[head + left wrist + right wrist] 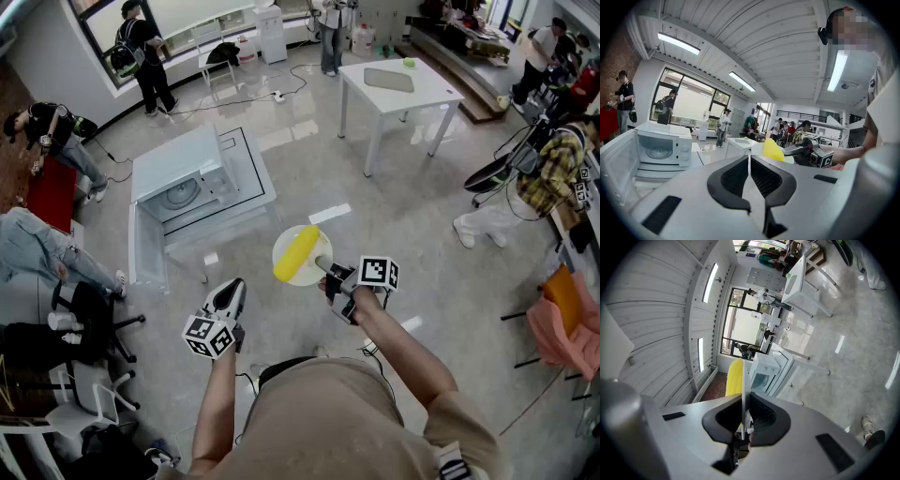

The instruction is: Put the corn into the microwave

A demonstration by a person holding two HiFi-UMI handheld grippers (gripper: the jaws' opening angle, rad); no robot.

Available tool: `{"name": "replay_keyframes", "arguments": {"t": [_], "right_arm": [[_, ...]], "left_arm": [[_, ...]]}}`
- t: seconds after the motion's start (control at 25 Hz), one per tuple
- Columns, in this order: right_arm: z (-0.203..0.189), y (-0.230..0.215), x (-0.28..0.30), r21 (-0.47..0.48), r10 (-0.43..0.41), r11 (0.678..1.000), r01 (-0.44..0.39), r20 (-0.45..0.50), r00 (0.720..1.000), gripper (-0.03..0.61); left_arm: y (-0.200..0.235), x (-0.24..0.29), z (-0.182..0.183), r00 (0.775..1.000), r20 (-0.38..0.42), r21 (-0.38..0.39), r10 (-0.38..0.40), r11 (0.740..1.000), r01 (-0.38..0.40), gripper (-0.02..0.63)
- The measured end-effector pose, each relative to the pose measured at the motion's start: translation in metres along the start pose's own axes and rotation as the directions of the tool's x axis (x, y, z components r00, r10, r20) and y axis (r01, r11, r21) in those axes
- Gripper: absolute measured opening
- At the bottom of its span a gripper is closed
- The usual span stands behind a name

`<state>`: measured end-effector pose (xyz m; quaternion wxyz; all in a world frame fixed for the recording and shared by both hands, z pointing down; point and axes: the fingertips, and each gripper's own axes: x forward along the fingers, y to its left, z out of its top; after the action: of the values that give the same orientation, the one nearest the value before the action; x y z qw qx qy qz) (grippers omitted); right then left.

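Observation:
A yellow corn cob (296, 252) lies on a white plate (310, 273) held up over the floor. My right gripper (324, 266) is shut on the plate's near rim; in the right gripper view the plate (743, 380) shows edge-on between the jaws, with the corn (735, 376) to its left. To the left and slightly nearer, my left gripper (230, 287) is shut on nothing. The white microwave (184, 180) stands on a low white table (251, 167) ahead at the left, its door (147, 251) swung open. It also shows in the left gripper view, where the microwave (661, 147) is at left and the corn (772, 150) at centre.
A second white table (427, 89) with a grey mat and a green object stands at the back right. Several people stand along the far wall and at the left; one in a plaid shirt sits at the right. Office chairs (94, 328) crowd the near left. A cable (234, 98) runs across the floor.

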<state>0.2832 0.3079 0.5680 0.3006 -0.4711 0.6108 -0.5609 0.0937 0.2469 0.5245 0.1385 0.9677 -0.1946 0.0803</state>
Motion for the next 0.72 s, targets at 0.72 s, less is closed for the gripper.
{"name": "replay_keyframes", "arguments": {"t": [0.72], "right_arm": [[-0.006, 0.02, 0.005, 0.034, 0.062, 0.998, -0.06, -0.042, 0.997, 0.025]], "left_arm": [[-0.011, 0.002, 0.006, 1.0, -0.021, 0.007, 0.011, 1.0, -0.011, 0.003]]}}
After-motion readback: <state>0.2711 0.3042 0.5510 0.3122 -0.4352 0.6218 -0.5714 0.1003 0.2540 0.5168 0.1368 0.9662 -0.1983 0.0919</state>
